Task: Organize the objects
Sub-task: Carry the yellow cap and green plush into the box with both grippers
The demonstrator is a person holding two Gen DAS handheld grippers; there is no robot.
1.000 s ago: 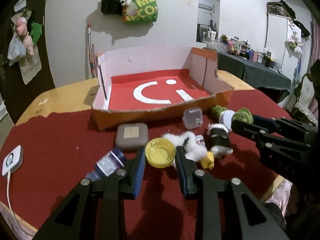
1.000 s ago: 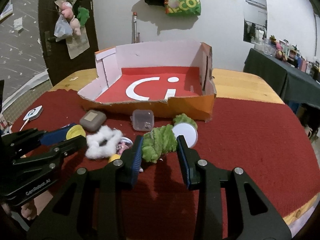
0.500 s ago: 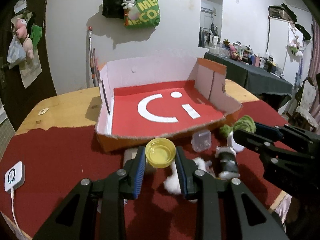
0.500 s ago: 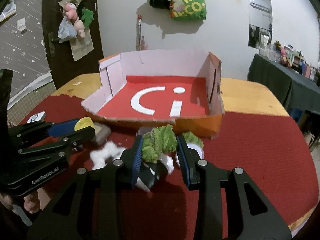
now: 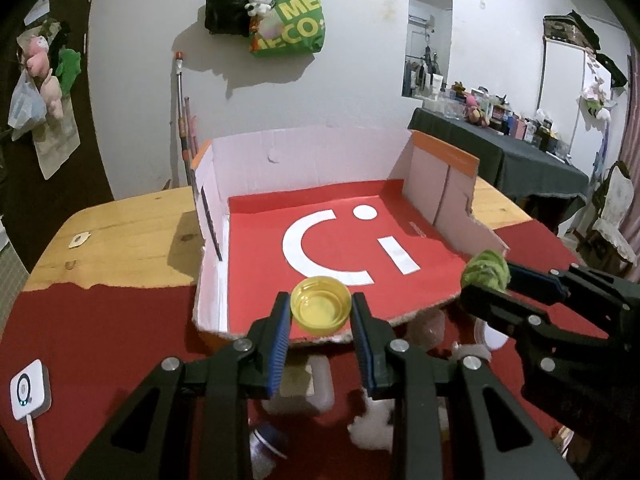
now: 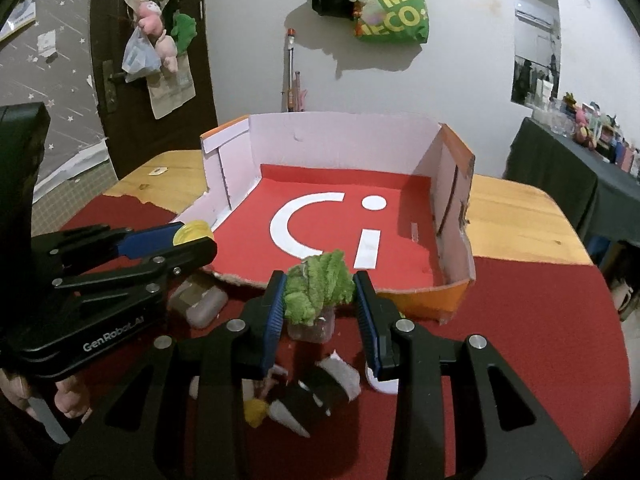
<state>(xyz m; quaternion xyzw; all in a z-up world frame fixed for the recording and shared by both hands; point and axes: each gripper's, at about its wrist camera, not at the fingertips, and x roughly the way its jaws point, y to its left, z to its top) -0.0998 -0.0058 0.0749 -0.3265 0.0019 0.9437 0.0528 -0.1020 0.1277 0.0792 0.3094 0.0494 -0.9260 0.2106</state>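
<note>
A: Which step is this?

B: The carry, I'd say. The left tongs [image 5: 321, 312] are clamped on a yellow cap [image 5: 321, 311], open side up, and the right tongs [image 6: 320, 294] are squeezed on a green fuzzy clump [image 6: 318, 287]. Both loads are off the worktop [image 6: 540, 320] and sit just at the near, torn edge of the box [image 5: 304, 152].

A: So nothing is in the box yet?

B: Its red floor with the white mark looks bare in both views. The cap hangs over the near lip, towards the left half; the clump hangs at the near lip, more to the right.

A: What's left on the worktop?

B: Several things just near of the box: a grey-brown case [image 6: 198, 304], a small clear tub [image 6: 312, 326] under the clump, a black-and-white plush [image 6: 308, 396], a white lid [image 6: 378, 380] and some white fluff [image 5: 370, 424]. A white charger puck [image 5: 30, 390] lies far off to the left.

A: And the next move?

B: Likely carry both loads further over the lip, so they're well inside the walls, lower them close to the floor, then spread the tongs. The cap is light and could roll if dropped from height; the clump should just flop. Keep the two pairs of tongs apart, since they're close side by side.
</note>
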